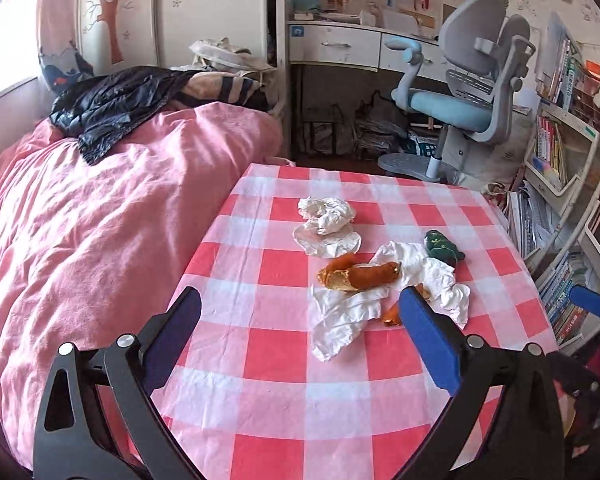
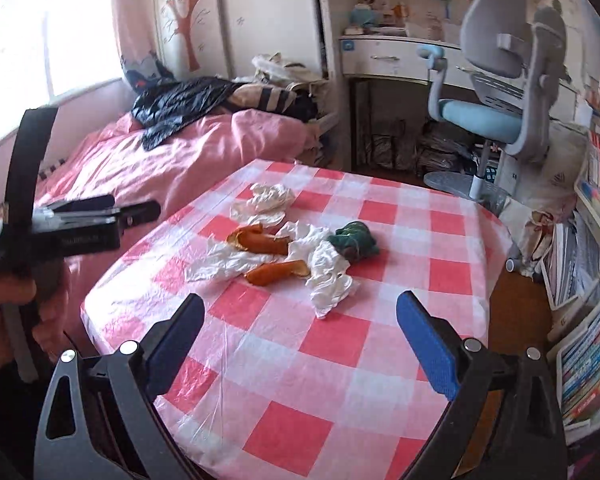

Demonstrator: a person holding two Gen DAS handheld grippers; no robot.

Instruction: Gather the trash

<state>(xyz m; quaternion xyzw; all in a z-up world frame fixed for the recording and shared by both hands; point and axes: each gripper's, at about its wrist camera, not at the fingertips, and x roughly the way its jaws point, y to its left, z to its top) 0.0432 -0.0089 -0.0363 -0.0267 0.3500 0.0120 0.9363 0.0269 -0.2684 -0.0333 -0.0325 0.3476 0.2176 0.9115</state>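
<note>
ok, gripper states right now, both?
Left gripper: open, fingers wide, nothing held.
Right gripper: open, fingers wide, nothing held.

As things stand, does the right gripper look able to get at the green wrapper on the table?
Probably yes. The right gripper is open and empty, and the green wrapper lies exposed ahead of it; only a crumpled tissue lies in front, touching it.

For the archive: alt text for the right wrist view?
Open right gripper above a red-checked table strewn with crumpled tissues, orange peels and a green wrapper. The left gripper is at left, pink bed behind.
</note>
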